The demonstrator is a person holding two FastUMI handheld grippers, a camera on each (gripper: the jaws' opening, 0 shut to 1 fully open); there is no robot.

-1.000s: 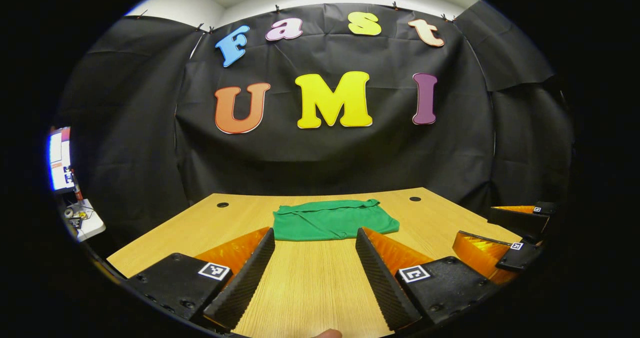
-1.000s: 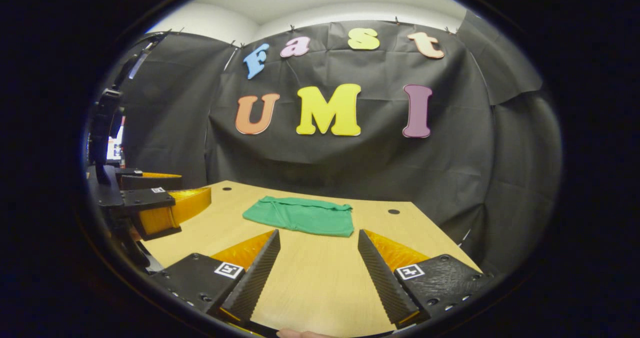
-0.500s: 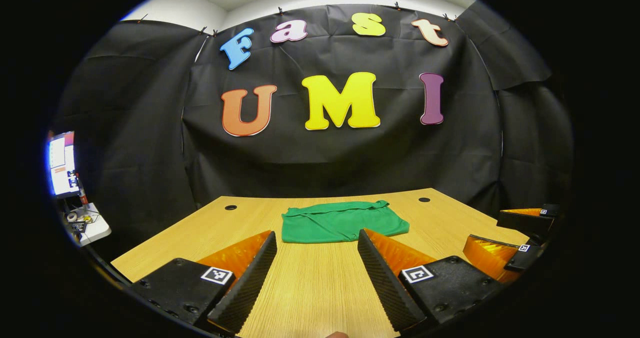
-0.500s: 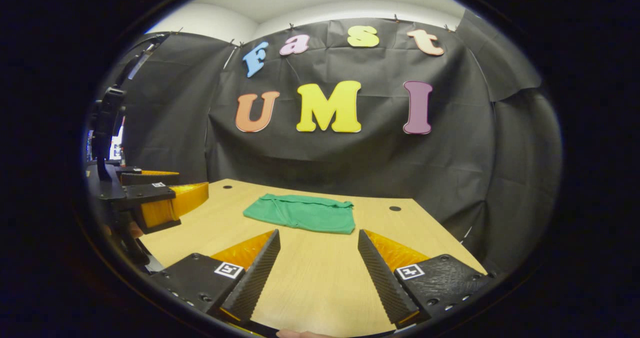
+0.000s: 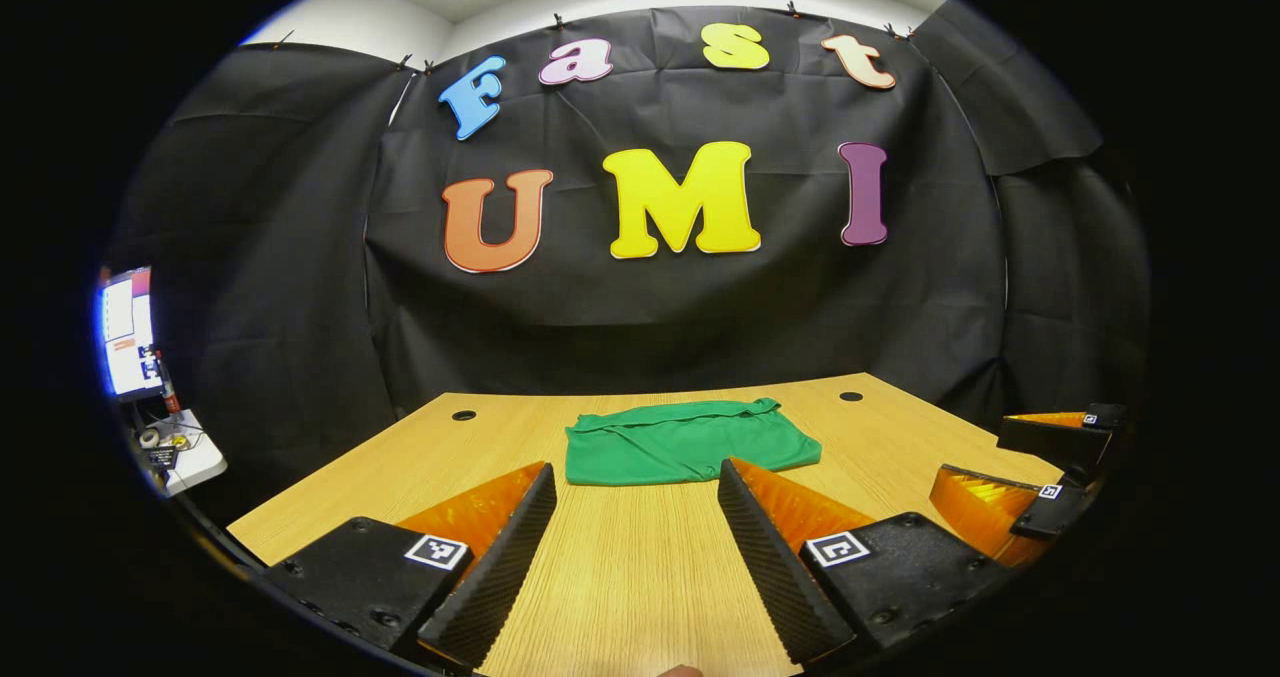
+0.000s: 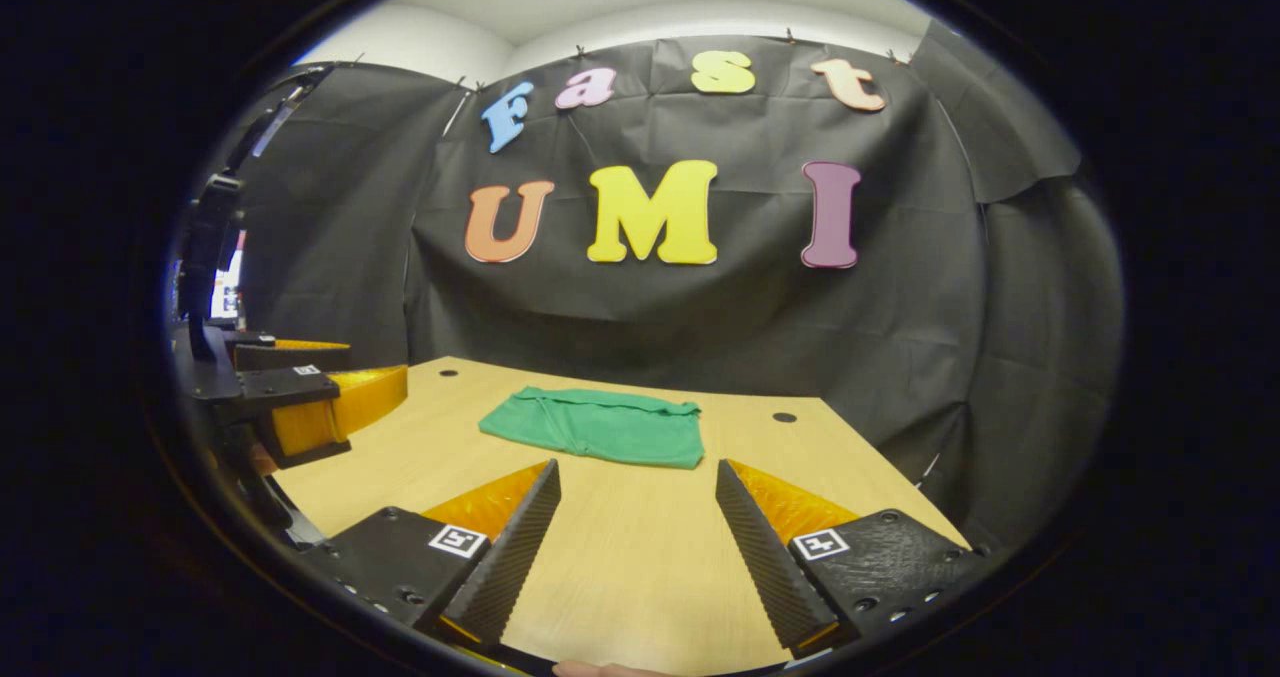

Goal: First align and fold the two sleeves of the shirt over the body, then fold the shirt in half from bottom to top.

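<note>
Shirt (image 5: 688, 443) lies folded small on the desk (image 5: 620, 577), so I judge the folding done, both my tongs (image 5: 635, 557) (image 6: 637, 547) apart and empty

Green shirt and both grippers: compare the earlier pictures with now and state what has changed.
Almost nothing. Both views drift slightly, so the hands shifted a little; nothing was taken hold of or let go. The green shirt stays folded flat on the table, and the left gripper and right gripper stay open, short of it.
</note>
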